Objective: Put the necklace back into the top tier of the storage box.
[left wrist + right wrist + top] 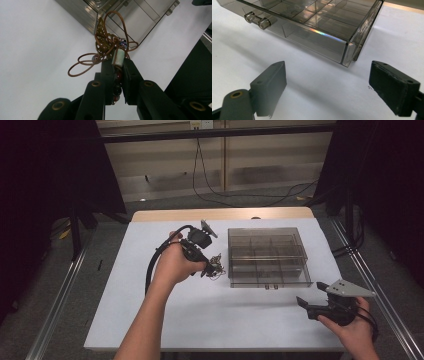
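Note:
My left gripper (209,268) hangs above the white table just left of the clear divided box (267,255), shut on a beaded necklace (117,60). In the left gripper view a pale green bead and dark red beads sit pinched between the pads, while brown cord loops (85,63) and a gold filigree pendant (101,37) dangle beyond the tips. My right gripper (303,303) rests low at the table's front right, jaws wide apart with nothing between them. In the right gripper view the box's near corner (345,53) and its two small knobs (258,20) lie ahead.
The box has several compartments and stands on the white table cover (210,315). A wooden table edge (220,213) runs along the back. Dark curtains flank both sides, and cables trail on the floor behind.

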Demonstrator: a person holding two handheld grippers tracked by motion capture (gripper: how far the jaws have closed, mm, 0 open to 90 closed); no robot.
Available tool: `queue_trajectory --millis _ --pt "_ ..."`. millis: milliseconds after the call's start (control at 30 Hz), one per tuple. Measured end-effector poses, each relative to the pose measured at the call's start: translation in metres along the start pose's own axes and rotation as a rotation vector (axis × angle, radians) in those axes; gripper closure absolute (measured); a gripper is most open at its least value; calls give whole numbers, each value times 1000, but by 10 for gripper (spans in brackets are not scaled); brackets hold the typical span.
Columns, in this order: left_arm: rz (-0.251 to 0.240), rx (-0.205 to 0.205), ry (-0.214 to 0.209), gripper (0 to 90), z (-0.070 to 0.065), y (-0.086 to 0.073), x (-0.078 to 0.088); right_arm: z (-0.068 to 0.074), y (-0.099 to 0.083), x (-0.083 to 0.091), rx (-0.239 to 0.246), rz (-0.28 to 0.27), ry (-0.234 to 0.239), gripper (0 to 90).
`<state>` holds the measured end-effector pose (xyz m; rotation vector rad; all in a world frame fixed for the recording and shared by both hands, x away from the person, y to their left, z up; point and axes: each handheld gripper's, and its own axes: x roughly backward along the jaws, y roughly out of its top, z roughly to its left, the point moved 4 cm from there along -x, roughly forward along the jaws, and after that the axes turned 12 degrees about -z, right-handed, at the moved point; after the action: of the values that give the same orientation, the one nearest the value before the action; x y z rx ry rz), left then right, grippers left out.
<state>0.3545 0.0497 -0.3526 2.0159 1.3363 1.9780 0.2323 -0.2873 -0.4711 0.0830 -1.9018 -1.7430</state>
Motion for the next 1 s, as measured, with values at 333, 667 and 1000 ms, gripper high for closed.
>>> queue_trajectory --millis 333,667,1000 --pt "-2 -16 -12 811 -5 13 1 0 0 0 4 0 5 142" --pt "-5 -34 -20 811 -13 25 -4 0 0 0 4 1 6 143" --pt "-2 -50 -26 811 -20 33 -6 0 0 0 6 0 5 143"
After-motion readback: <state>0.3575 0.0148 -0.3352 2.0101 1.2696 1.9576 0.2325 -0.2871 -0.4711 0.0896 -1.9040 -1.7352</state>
